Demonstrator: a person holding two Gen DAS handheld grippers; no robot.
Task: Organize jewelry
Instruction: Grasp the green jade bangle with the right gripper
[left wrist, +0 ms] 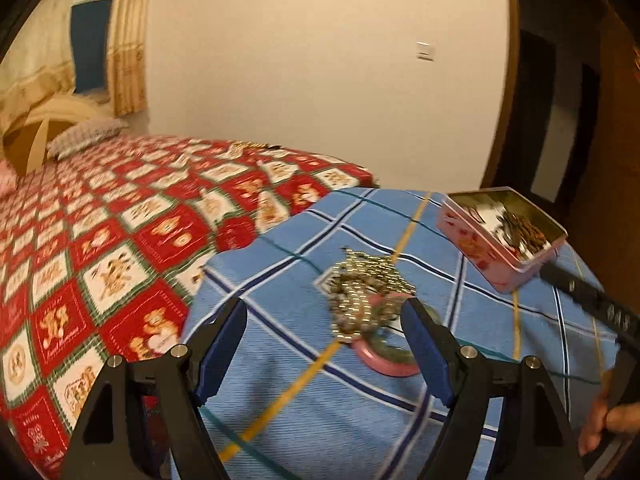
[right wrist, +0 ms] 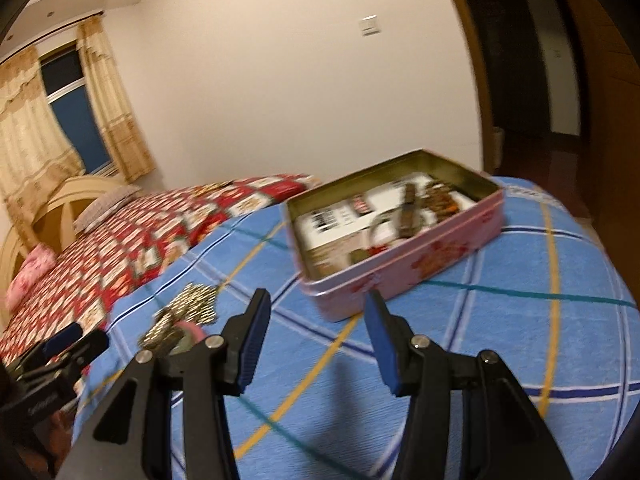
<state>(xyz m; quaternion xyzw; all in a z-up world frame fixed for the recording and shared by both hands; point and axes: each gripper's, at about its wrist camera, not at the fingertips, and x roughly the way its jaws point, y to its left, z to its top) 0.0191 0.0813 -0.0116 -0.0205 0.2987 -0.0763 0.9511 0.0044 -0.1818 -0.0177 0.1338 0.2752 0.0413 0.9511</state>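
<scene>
Claws both empty: left claw (left wrist: 324, 312) wide before beaded jewelry (left wrist: 366, 292), right claw (right wrist: 316, 312) half-open near tin (right wrist: 404, 264)

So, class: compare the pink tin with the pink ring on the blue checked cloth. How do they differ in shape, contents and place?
The pink tin is a rectangular open box; the pink ring is a round band. The tin holds jewelry and cards inside it; the ring lies partly under a heap of gold chain. The tin sits before the right tongs, the ring between the open left tongs. Both are pink and rest on the blue checked cloth.
</scene>
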